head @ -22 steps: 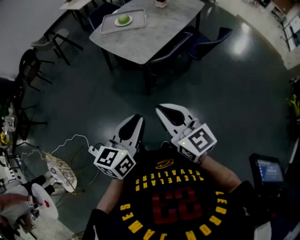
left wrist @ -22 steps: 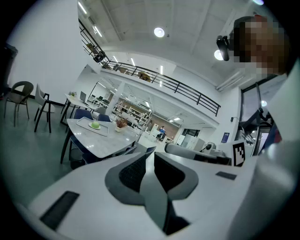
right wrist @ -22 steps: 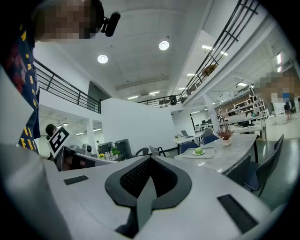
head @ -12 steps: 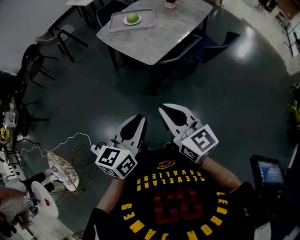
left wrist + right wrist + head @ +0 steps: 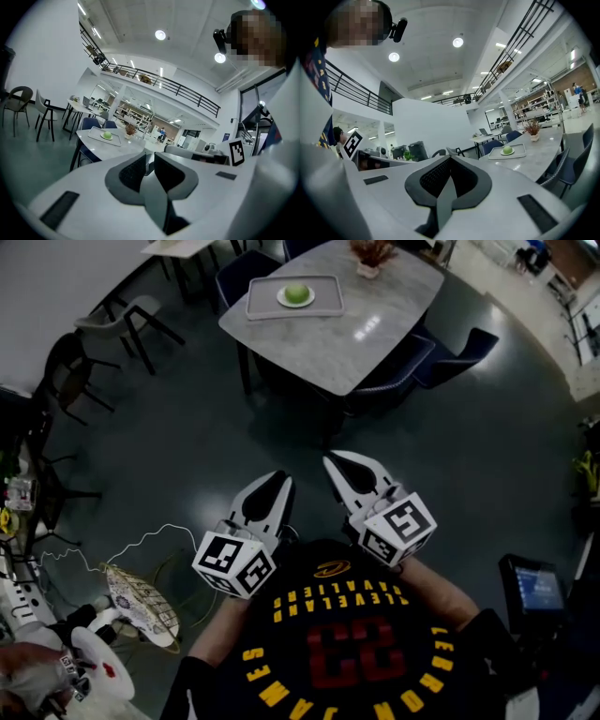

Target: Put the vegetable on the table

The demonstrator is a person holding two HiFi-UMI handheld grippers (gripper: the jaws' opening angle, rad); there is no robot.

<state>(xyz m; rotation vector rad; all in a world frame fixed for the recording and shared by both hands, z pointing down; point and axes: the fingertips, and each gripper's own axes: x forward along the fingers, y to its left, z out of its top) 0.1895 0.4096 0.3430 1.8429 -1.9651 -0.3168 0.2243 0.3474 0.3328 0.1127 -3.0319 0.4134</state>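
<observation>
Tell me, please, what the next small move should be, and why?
Probably step closer to the table: the green vegetable sits on a plate in the tray there, well beyond the left gripper and right gripper, both empty near the body.

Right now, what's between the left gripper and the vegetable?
Head view: only bare floor, then the table edge and tray rim before the vegetable.

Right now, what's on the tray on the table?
The tray holds a small plate carrying one round green vegetable, nothing else. The vegetable covers the plate's middle; what's under the plate is hidden.
</observation>
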